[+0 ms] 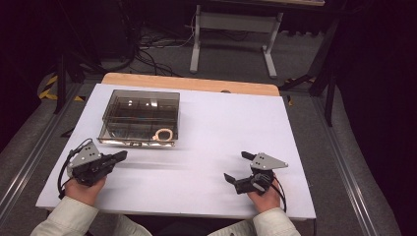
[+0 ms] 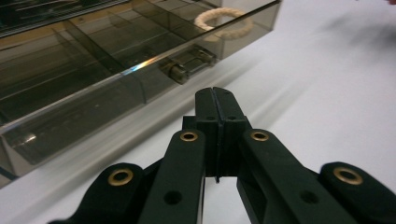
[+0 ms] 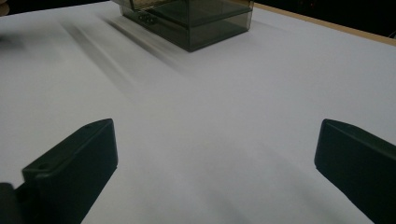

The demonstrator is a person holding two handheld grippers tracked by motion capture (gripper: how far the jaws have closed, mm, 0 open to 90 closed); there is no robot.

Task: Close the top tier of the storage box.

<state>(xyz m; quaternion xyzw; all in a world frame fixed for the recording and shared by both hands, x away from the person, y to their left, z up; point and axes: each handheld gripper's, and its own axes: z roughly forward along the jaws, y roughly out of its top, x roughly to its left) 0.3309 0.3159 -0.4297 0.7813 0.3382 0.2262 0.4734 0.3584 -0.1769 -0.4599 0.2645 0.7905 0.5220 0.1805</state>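
**Left jaws clenched at the box front, right jaws wide**

Your left gripper is clenched on nothing, jaws pressed flat together, tips near the front wall of the smoky clear box and aimed toward its latch. The lid is down. A pale ring lies in the box's front right compartment. Your right gripper rests well apart on the white table, jaws released and empty.

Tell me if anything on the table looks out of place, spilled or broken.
Nothing stands out. The smoky clear box sits closed and level on the white table, with a pale ring in its near right corner. The left gripper is shut on nothing; the right gripper is open.
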